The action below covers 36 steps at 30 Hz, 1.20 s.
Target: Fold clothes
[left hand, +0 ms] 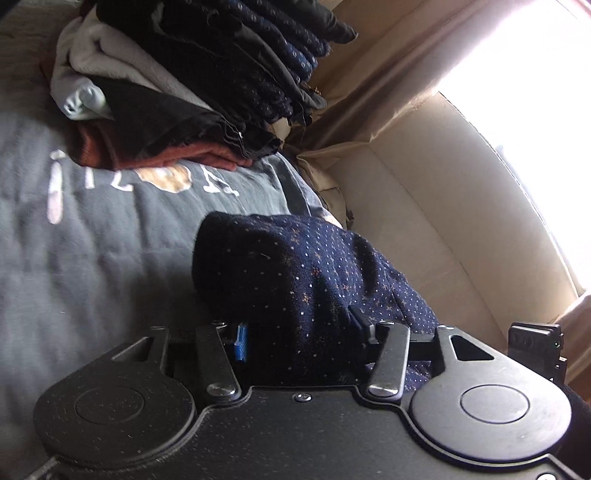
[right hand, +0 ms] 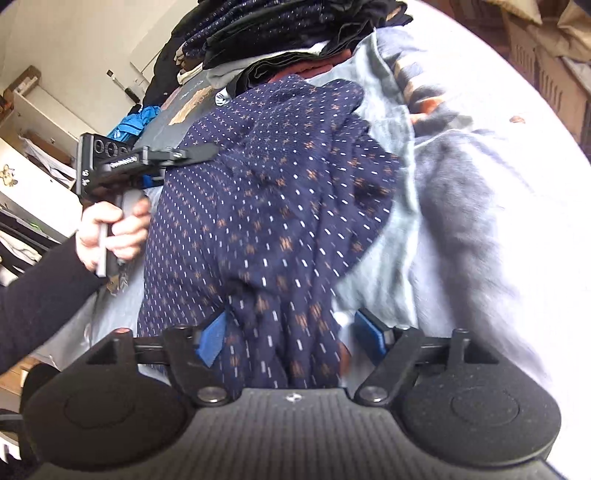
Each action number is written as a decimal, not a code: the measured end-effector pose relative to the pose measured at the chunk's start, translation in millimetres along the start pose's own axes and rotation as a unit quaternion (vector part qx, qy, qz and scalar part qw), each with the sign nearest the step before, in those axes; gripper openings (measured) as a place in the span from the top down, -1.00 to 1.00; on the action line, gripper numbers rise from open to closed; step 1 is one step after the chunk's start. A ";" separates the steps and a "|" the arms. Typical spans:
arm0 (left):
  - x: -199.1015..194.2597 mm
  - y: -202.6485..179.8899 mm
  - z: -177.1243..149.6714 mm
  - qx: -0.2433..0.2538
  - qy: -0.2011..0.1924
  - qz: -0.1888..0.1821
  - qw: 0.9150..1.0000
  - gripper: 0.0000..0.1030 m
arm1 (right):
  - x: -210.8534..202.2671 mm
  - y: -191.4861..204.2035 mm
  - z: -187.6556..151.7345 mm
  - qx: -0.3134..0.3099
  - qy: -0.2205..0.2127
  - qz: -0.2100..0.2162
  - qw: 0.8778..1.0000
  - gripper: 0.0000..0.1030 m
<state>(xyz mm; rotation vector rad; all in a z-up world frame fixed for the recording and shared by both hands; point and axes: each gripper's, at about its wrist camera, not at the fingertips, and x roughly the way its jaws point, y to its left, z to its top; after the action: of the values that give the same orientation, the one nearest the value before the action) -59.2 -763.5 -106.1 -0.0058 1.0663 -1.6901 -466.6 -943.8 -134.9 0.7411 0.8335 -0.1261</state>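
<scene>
A navy dotted fabric garment [right hand: 273, 206] is lying bunched on the bed's grey printed cover [left hand: 92, 229], near a far stack of folded dark clothes [left hand: 229, 74], passing loosely between both open hand-held grippers, left [left hand: 299, 332] and right [right hand: 291, 336], its folding apparently unfinished.

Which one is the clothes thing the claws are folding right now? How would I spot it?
Find the tall stack of folded clothes on the bed. In front of it lies a dark blue garment, bunched between both claws. Only it has white dashes and little orange stars.
</scene>
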 end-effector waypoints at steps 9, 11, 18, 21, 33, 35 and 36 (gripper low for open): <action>-64.8 -69.4 -37.4 0.014 -0.029 -0.050 0.998 -0.14 | -71.9 24.2 -11.8 0.008 -0.088 0.014 0.996 -0.51; -59.6 -89.5 -57.9 0.011 -0.012 -0.084 0.996 -0.14 | -75.2 41.5 -13.0 0.004 -0.116 0.036 0.993 -0.52; -6.8 -95.5 -123.1 -0.064 0.046 -0.098 0.992 -0.14 | -26.2 72.1 -13.2 0.015 -0.132 0.088 0.987 -0.54; 4.6 -69.8 -147.4 -0.114 0.048 -0.075 0.989 -0.12 | -7.0 50.4 -16.5 0.064 -0.130 0.074 0.987 -0.55; -50.4 -126.1 -184.6 -0.040 -0.040 0.095 0.994 -0.29 | -19.5 36.3 -40.4 0.004 -0.104 0.009 0.995 -0.53; -58.7 -153.4 -187.9 0.011 -0.060 0.161 0.985 -0.35 | -28.9 45.7 -39.9 -0.009 -0.111 -0.012 0.994 -0.54; -60.9 -167.3 -189.6 0.038 -0.066 0.189 0.979 -0.35 | -34.6 52.3 -39.5 -0.019 -0.119 -0.022 0.992 -0.54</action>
<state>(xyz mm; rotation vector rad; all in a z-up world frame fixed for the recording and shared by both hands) -255.1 -594.0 -82.8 0.1242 0.8420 -1.3638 -495.1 -885.5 -99.1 0.6577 0.6226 -0.2332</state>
